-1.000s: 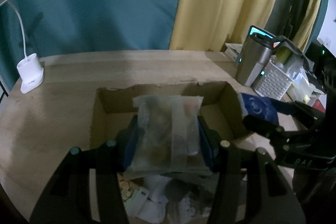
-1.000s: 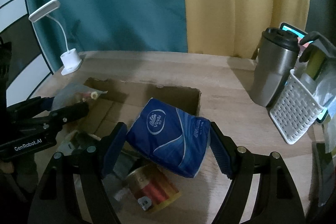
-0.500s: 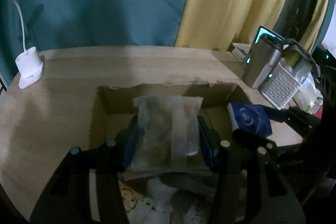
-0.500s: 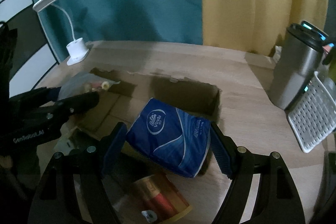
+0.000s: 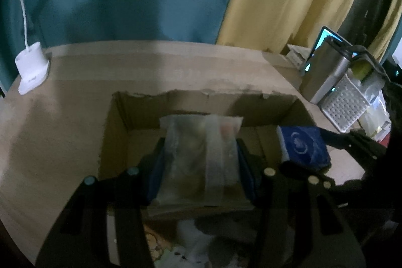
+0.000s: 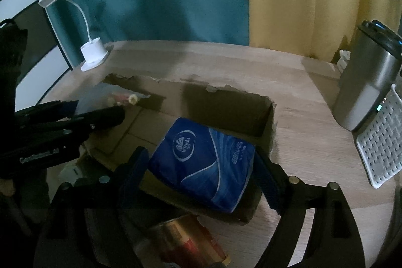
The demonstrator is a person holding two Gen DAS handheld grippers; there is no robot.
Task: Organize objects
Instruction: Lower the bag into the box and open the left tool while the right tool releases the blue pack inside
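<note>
One box (image 5: 120, 117), two packets (image 5: 201, 162) (image 6: 206, 162), one lamp (image 6: 91, 55).

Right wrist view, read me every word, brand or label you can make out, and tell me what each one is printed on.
"Vinda", white logo on the blue tissue pack clamped in the right hand-held gripper.
Smaller white print along that pack's right edge: too small to read.
White lettering on the left hand-held gripper: too blurred to read here.
Gold and red packet below the tissue pack: no legible print.
Left wrist view: no legible text.
</note>
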